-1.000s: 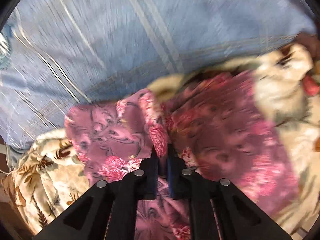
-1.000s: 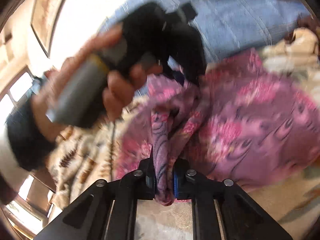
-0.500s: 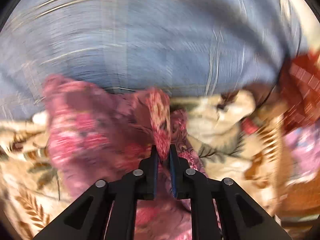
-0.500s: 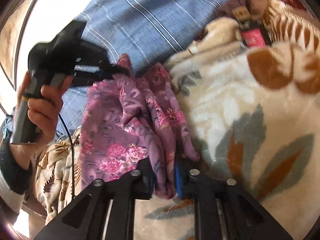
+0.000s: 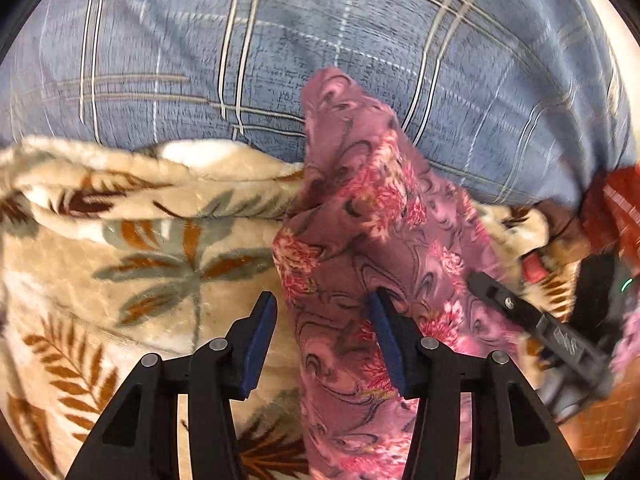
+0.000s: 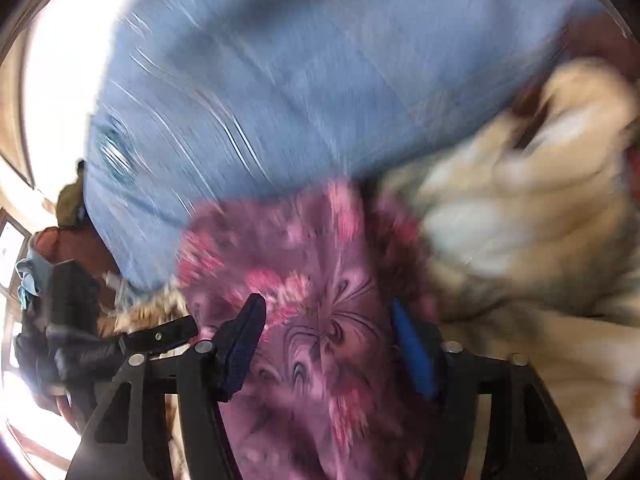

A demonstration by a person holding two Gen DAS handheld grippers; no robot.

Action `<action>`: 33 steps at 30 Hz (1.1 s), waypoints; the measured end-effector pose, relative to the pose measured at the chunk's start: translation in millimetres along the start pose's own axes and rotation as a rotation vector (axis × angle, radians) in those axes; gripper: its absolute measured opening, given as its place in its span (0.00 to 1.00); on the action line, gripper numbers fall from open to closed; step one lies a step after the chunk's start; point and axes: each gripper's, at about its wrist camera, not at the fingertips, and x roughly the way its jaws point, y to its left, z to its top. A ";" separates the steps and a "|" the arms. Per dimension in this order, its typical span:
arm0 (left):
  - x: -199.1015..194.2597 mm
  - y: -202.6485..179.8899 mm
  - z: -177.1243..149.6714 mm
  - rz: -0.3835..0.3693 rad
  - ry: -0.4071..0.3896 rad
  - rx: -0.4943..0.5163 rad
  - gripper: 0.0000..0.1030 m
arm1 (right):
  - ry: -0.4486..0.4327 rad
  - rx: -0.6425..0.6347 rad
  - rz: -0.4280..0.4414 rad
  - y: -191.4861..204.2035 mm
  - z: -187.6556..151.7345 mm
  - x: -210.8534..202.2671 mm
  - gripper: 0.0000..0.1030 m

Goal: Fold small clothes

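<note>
The purple floral garment (image 5: pixel 380 208) lies in a rumpled, raised ridge on the cream leaf-print blanket (image 5: pixel 140 240). Its upper end stands up over the blanket's far edge, in front of the blue plaid cushion (image 5: pixel 280 60) that sits behind the blanket.

The left gripper (image 5: pixel 322 296) points steeply down at the blanket. Its jaws have just been opening and now stand well apart, gripping nothing. The garment runs down between them, lying against the blue pad of one finger. A strip of bare blanket shows between the cloth and the other pad, so the cloth is loose in the gap and not pinched.

The right gripper (image 6: pixel 326 302) also hangs over the blanket, just beside the left one, and each shows at the edge of the other's view. The right wrist view is heavily blurred. Its jaws have just been moving, and in that view they stand wide apart with the garment spread across the whole gap. The cloth reaches both pads. The blur hides whether either pad presses on it, but at that width the claw reads as open and not clamped.

At the blanket's far corner, next to the cushion, a red checked cloth (image 5: pixel 616 200) peeks in. A hand (image 6: pixel 52 320) on the left tool's handle shows dimly at the blanket's opposite edge.
</note>
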 end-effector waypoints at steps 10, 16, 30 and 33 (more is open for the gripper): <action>70.7 -28.9 -9.5 0.216 -0.015 0.120 0.50 | -0.084 0.054 -0.192 -44.1 -12.9 2.9 0.08; 26.9 -5.5 -54.3 0.033 -0.015 0.117 0.51 | -0.125 0.026 0.051 -34.6 -61.1 -62.2 0.58; 73.1 34.3 -49.7 -0.188 0.129 -0.065 0.59 | -0.042 -0.069 -0.001 -40.3 -61.3 -48.0 0.69; 89.2 37.6 -40.9 -0.226 0.143 -0.086 0.64 | 0.030 -0.053 0.095 -54.0 -59.4 -30.0 0.71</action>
